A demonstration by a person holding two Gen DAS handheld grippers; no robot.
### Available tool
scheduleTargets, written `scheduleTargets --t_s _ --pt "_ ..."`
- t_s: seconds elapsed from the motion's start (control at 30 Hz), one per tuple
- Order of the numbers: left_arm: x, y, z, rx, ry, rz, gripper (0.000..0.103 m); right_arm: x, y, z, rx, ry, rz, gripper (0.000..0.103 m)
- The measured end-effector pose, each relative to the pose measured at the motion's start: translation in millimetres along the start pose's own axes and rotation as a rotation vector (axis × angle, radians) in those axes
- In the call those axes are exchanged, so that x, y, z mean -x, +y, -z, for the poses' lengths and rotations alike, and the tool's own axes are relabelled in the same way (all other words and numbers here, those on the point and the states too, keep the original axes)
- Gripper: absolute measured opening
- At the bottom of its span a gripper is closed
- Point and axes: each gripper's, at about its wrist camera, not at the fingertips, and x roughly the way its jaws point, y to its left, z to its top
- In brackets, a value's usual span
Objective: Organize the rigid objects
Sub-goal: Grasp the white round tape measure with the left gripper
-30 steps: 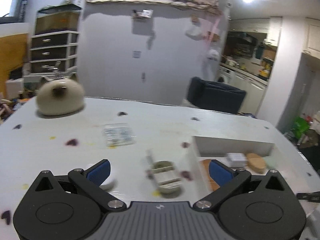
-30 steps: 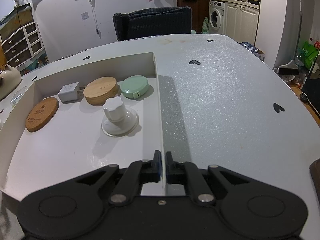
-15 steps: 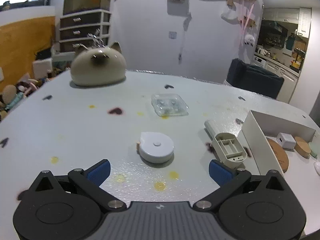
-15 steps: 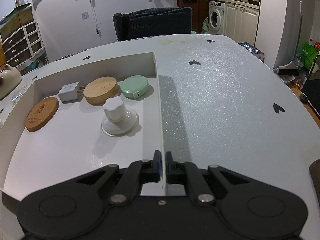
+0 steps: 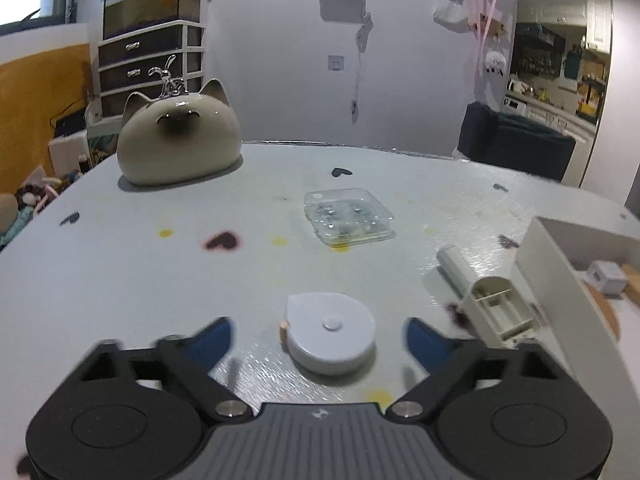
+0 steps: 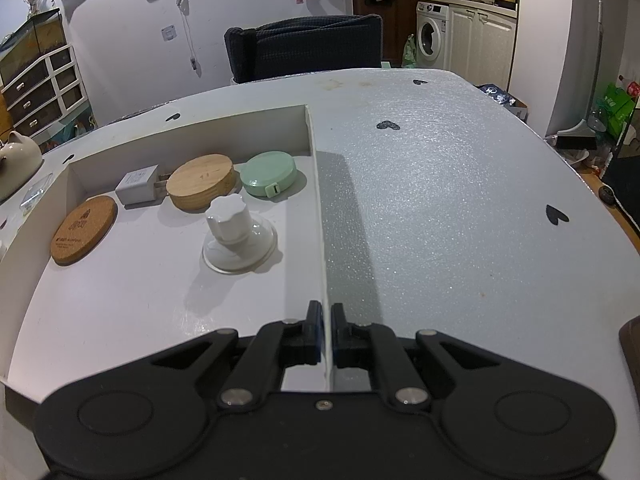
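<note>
My left gripper (image 5: 318, 340) is open, its blue-padded fingers on either side of a white round tape measure (image 5: 330, 332) lying on the table. A beige open battery case (image 5: 486, 300) lies to its right, a clear plastic blister pack (image 5: 348, 216) farther off. My right gripper (image 6: 326, 330) is shut on the right wall of the white box (image 6: 320, 208). In the box lie a cork coaster (image 6: 82, 224), a white charger (image 6: 138, 190), a round wooden block (image 6: 200, 182), a green tape measure (image 6: 270, 174) and a white suction-cup knob (image 6: 236, 232).
A cream cat-shaped ceramic jar (image 5: 180, 140) stands at the table's far left. The white box wall (image 5: 560, 292) rises at the right of the left wrist view. A dark chair (image 6: 304, 46) stands behind the table.
My left gripper swung left from the box and battery case and closed in on the white tape measure, which now sits between its fingers. The right gripper has not moved.
</note>
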Motion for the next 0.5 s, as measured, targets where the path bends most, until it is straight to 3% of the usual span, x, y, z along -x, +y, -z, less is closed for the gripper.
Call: scheduleTargets --t_s 0.17,0.33,0.5 --pt "-8.7 1.9 -0.9 -0.028 0.010 0.006 0.075 0.1 0.0 0.0 -0.001 0.000 -0.001 0.007" --pt "-11.4 -3.3 2.1 -0.069 0.006 0.027 0.056 0.1 -0.2 -0.1 -0.001 0.000 0.000 0.007" --pt "-7.5 -4.7 4.5 -0.074 0.003 0.031 0.056 0.1 0.1 0.1 -0.001 0.000 0.000 0.007"
